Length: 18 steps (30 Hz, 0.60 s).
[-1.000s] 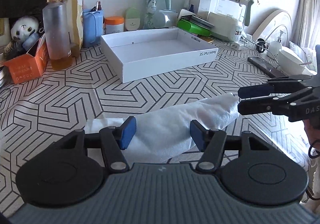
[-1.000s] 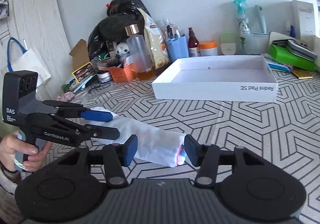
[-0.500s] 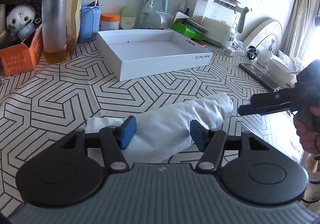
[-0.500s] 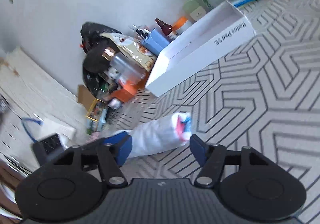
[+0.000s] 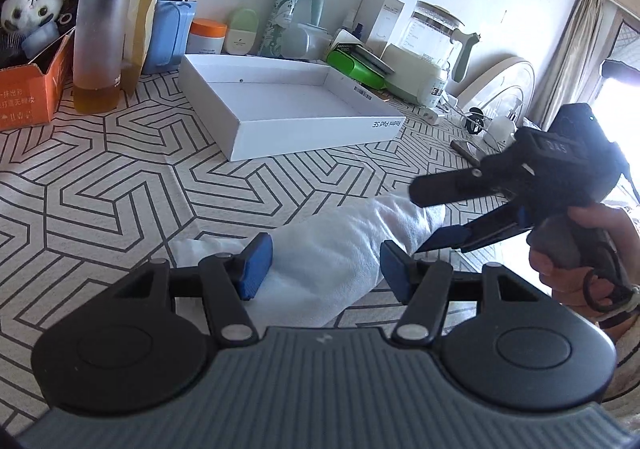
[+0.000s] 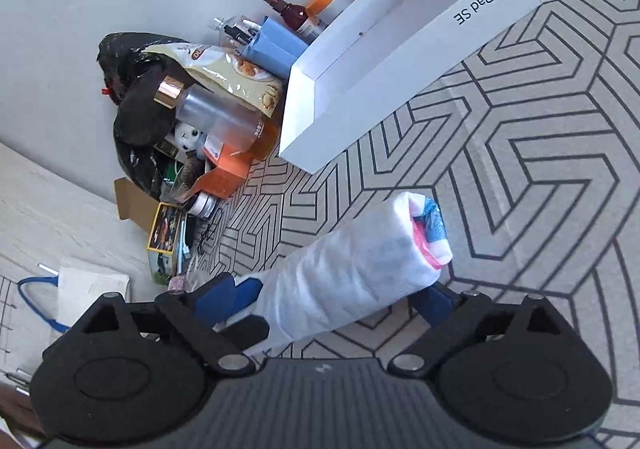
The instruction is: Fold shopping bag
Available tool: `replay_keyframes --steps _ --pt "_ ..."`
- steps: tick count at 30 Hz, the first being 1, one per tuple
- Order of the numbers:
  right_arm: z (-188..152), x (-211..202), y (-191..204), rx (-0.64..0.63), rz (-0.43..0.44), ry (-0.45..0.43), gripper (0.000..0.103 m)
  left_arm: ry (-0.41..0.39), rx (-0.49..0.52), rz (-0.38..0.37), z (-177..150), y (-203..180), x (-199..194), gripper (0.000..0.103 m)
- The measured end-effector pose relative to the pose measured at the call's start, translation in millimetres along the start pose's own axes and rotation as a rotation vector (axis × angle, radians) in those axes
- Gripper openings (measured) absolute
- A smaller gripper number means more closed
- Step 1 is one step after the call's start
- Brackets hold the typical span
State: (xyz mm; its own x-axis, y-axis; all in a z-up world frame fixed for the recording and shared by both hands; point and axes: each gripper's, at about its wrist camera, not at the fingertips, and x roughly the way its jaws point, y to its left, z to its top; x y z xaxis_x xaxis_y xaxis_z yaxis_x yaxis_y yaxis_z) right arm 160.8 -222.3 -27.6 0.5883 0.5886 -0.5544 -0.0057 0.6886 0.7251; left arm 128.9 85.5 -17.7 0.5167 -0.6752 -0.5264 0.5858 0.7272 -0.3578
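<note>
Altogether: one rolled shopping bag (image 5: pixel 344 249), one white box (image 5: pixel 296 109); left gripper (image 5: pixel 326 267) jaws half-open, right gripper (image 5: pixel 430 215) jaws opening, bag between, ungripped.

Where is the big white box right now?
In the left wrist view the white box sits open on the patterned table, past the rolled-up white bag, with a tall bottle to its left.

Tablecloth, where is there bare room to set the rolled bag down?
Bare tablecloth lies between the white box and the rolled bag, stretching toward the orange carton. Another open patch is beyond the bag's coloured end. The wall side is crowded with bottles and containers.
</note>
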Motion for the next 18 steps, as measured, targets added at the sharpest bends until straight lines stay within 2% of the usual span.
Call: replay_keyframes --steps 4,7,8,9,10,12,15,18 --pt "0.7 12.6 4.0 0.007 -0.021 -0.094 0.094 -0.008 0.003 0.018 -0.5 0.1 -1.2 0.06" --pt "2.3 18.6 3.3 -0.003 -0.051 -0.15 0.078 -0.012 -0.007 0.024 0.3 2.4 -1.8 0.06" --pt "3.1 20.7 1.5 -0.011 -0.053 -0.163 0.068 -0.013 -0.013 0.024 0.5 3.8 -2.1 0.06" --pt "4.2 23.1 -0.7 -0.02 -0.052 -0.176 0.054 -0.016 -0.017 0.027 0.5 5.2 -2.8 0.06" --pt "5.3 25.6 -2.9 -0.029 -0.051 -0.189 0.048 -0.018 -0.022 0.028 0.4 6.4 -3.3 0.06" --pt "7.1 28.3 -10.6 -0.027 0.013 -0.209 0.032 -0.024 -0.032 0.029 0.1 8.4 -4.9 0.06" --pt "7.7 27.8 -9.2 -0.069 0.075 -0.253 0.022 -0.043 -0.046 0.036 0.3 11.3 -7.7 0.06" --pt "1.6 16.0 5.8 -0.203 0.131 -0.323 0.021 -0.096 -0.046 0.048 1.0 13.6 -16.8 0.06"
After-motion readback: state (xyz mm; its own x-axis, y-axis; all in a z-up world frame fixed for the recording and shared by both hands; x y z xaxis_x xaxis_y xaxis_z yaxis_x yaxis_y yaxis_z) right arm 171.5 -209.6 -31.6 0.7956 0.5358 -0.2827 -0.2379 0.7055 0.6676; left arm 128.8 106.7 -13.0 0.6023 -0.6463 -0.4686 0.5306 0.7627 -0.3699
